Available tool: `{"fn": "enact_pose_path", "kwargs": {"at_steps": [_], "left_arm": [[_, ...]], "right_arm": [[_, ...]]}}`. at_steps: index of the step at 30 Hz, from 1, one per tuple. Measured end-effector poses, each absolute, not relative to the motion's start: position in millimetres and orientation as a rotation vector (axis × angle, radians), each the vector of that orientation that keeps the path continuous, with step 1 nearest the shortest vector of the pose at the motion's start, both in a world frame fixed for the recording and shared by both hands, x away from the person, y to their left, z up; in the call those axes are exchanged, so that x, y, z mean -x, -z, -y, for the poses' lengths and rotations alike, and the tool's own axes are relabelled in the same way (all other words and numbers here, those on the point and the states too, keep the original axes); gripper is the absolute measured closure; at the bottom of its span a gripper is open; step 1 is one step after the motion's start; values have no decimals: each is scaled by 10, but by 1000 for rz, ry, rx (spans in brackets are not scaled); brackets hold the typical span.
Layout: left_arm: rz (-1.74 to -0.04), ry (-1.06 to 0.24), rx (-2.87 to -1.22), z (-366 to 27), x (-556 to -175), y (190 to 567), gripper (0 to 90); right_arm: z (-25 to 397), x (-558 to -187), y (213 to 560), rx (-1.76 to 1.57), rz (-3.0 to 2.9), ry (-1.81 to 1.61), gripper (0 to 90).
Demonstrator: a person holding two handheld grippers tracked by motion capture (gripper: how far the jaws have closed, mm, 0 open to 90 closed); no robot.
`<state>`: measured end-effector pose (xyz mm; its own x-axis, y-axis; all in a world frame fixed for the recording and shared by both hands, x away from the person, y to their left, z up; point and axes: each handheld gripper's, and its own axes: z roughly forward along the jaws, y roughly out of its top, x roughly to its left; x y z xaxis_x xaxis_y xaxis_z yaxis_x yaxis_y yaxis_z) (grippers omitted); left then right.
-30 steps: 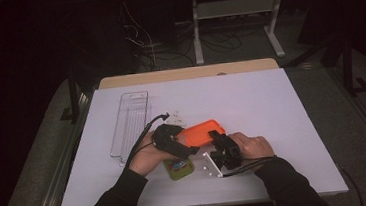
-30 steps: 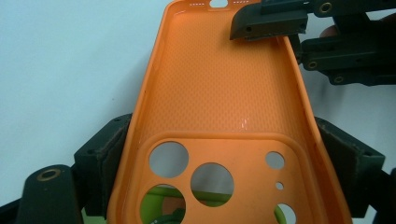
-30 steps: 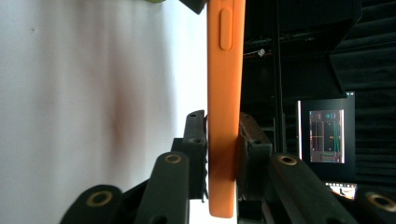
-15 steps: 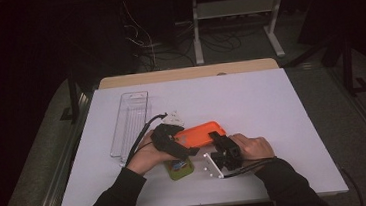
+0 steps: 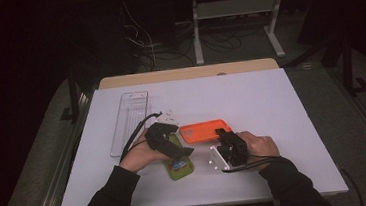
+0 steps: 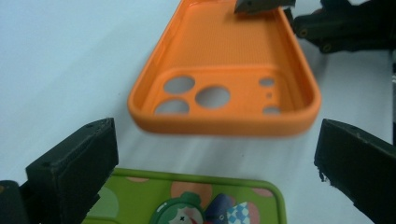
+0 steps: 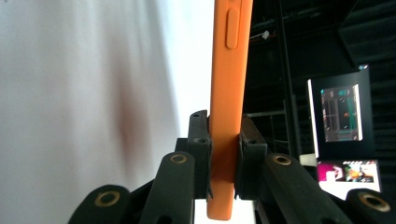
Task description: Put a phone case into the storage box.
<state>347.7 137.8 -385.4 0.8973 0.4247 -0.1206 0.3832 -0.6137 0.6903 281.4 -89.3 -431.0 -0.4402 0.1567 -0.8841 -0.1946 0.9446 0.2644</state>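
Dim lab or test bench, by the look of it.
White-covered work table (image 5: 271, 105), loose black cables (image 5: 146, 46) on the floor behind, grey metal stand (image 5: 233, 13), lit monitor screen (image 7: 341, 112).

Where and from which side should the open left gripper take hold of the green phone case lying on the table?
Probably across the short end of the green phone case, coming from above. It lies flat between the wide-open jaws of the left gripper, and its thin raised rim suits a pinch. The orange phone case hangs just beyond it.
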Motion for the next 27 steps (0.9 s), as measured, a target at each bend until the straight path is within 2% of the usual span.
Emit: {"fn": "enact_pose_path", "kwargs": {"at_steps": [3, 10, 27], "left_arm": [[-538, -101, -2323, -1387, -3507, 3859, 0], [-611, -100, -2289, -1374, -3480, 3878, 0], [-579, -128, -2331, -1383, -3492, 3885, 0]], "right_arm": [[934, -2838, 4301, -12, -2009, -420, 778], [1017, -2898, 4256, -138, -2056, -504, 778], [1165, -3033, 4181, -488, -2175, -753, 778]]}}
